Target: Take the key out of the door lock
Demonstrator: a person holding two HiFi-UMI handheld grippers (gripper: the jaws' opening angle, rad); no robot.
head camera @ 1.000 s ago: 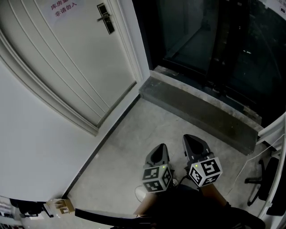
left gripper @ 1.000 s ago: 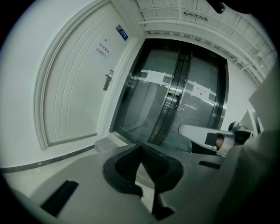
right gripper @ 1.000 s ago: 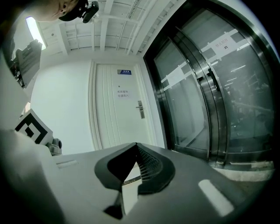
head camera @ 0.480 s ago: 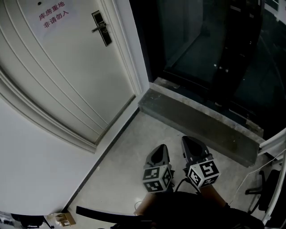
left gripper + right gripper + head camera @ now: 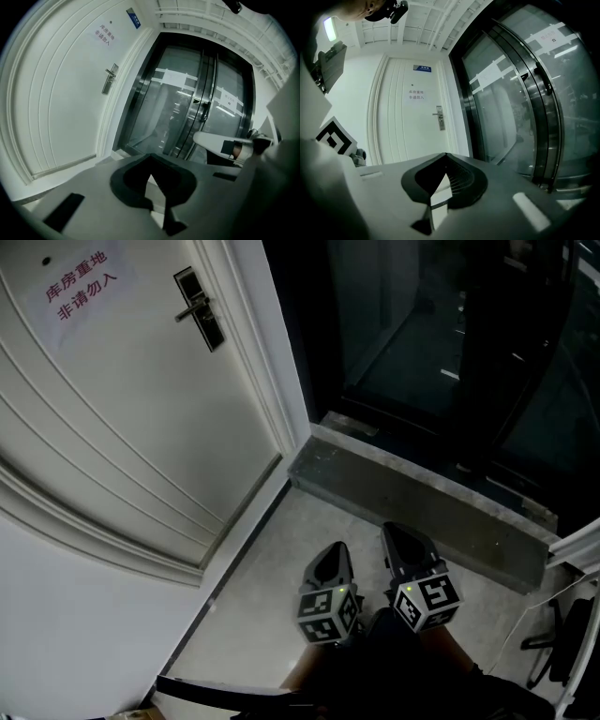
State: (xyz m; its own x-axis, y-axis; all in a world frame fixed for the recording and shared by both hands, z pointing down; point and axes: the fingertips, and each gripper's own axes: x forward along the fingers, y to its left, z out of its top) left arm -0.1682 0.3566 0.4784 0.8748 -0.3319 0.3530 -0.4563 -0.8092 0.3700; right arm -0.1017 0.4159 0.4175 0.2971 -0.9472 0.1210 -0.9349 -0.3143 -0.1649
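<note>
In the head view the door lock [image 5: 200, 308] sits lower and further left than a second ago, so the person seems to be closing on the door [image 5: 122, 409]. The left gripper [image 5: 334, 561] and right gripper [image 5: 406, 542] hang low over the floor [image 5: 267, 601], well apart from the lock, fingers together on nothing. The key is too small to make out.

Floor [image 5: 272, 606]: pale grey concrete, which we record as bare over most of its span. Step [image 5: 412, 498]: darker stone, raised along the floor's far edge. Door [image 5: 122, 437]: white, closing off the floor's left edge. Chair base [image 5: 536, 645]: black, at far right, partly cut off.
</note>
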